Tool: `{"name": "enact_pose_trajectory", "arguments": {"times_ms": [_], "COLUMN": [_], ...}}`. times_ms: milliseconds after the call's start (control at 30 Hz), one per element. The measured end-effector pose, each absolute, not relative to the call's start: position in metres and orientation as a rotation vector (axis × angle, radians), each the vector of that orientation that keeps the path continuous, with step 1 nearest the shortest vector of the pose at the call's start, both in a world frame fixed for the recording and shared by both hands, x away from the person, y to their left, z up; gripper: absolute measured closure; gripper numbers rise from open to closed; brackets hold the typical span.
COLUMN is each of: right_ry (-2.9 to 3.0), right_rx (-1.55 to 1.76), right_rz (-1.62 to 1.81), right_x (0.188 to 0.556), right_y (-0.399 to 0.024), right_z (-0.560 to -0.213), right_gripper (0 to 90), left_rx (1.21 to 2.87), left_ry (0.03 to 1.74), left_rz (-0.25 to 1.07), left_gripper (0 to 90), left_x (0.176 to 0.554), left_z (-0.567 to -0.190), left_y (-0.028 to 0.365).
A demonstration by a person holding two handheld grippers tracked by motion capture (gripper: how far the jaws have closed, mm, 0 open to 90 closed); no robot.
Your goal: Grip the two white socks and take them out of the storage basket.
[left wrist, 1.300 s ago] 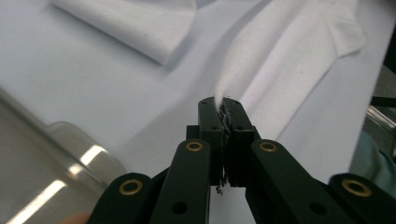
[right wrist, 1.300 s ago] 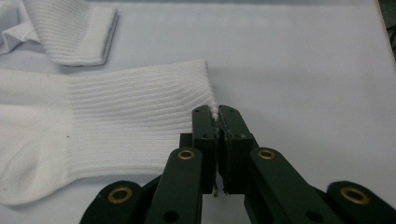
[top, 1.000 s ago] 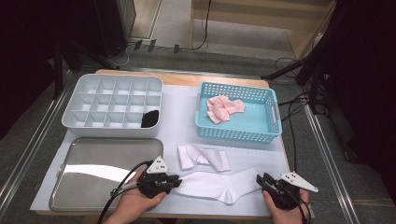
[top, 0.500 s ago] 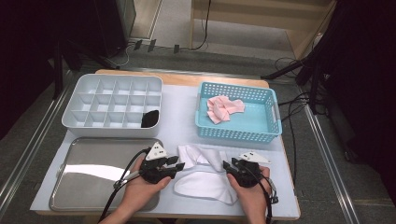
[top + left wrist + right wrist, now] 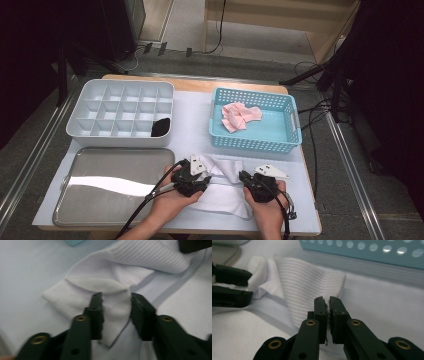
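Note:
A white sock (image 5: 225, 199) lies bunched on the white mat near the table's front edge. My left gripper (image 5: 205, 176) is at its left end. In the left gripper view a smooth fold of the sock (image 5: 100, 272) sits between the jaws of the left gripper (image 5: 116, 298), touching both pads; these jaws have just been closing. My right gripper (image 5: 243, 176) is at the sock's right side. Its jaws have just been closing too, and in the right gripper view the right gripper (image 5: 329, 301) pinches the ribbed cuff (image 5: 304, 285), which stands up off the mat.
A white compartment box (image 5: 80, 115) at the back left has a dark item (image 5: 161, 127) in one cell. A blue basket (image 5: 295, 125) at the back right holds pink cloth (image 5: 240, 115). A steel tray (image 5: 115, 210) lies left of my left hand.
The sock lay stretched out between the two grippers; now it is folded together. The right gripper came in from the far right, the left gripper moved right, and they now sit close together.

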State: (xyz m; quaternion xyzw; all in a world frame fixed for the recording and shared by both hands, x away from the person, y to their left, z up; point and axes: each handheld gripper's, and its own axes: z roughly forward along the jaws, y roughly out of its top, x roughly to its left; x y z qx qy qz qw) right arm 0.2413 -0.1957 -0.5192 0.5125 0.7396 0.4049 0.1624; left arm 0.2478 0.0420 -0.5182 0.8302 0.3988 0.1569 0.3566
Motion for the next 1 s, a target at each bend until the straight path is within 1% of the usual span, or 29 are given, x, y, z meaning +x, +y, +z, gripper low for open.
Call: {"name": "enact_pose_trajectory", "arguments": {"times_ms": [67,100,133,233,400,467,633,733,833,933,1000], "right_ry": [2.092,2.079,2.070,2.045,1.995,1.967,1.919,1.893,1.902,1.908,1.909], "right_rx": [1.477,1.481,1.484,1.509,1.573,1.582,1.558,1.551,1.570,1.590,1.591], "right_rz": [1.176,1.184,1.191,1.205,1.214,1.224,1.284,1.300,1.265,1.204,1.187], "right_x": [0.241,0.240,0.240,0.240,0.241,0.240,0.234,0.230,0.234,0.242,0.245], "right_y": [-0.201,-0.205,-0.210,-0.224,-0.254,-0.264,-0.280,-0.285,-0.285,-0.284,-0.285], "right_z": [-0.516,-0.514,-0.512,-0.507,-0.499,-0.495,-0.483,-0.479,-0.483,-0.495,-0.501], "right_gripper": [85.2,85.2,85.2,85.2,85.2,85.2,85.2,85.2,85.2,85.0,82.4], "left_rx": [2.092,2.062,2.032,1.984,1.892,1.870,1.804,1.794,1.815,1.839,1.847], "left_ry": [1.052,1.061,1.067,1.100,1.166,1.164,1.146,1.142,1.168,1.185,1.198], "left_rz": [0.350,0.337,0.321,0.285,0.170,0.137,0.109,0.119,0.111,0.137,0.151], "left_gripper": [83.5,88.3,90.0,90.0,90.0,90.0,90.0,90.0,89.9,83.2,77.1], "left_x": [0.251,0.251,0.252,0.254,0.260,0.262,0.261,0.260,0.264,0.262,0.262], "left_z": [-0.514,-0.511,-0.509,-0.507,-0.508,-0.508,-0.503,-0.502,-0.509,-0.515,-0.517], "left_y": [0.049,0.053,0.060,0.076,0.103,0.110,0.115,0.113,0.108,0.104,0.105]}}
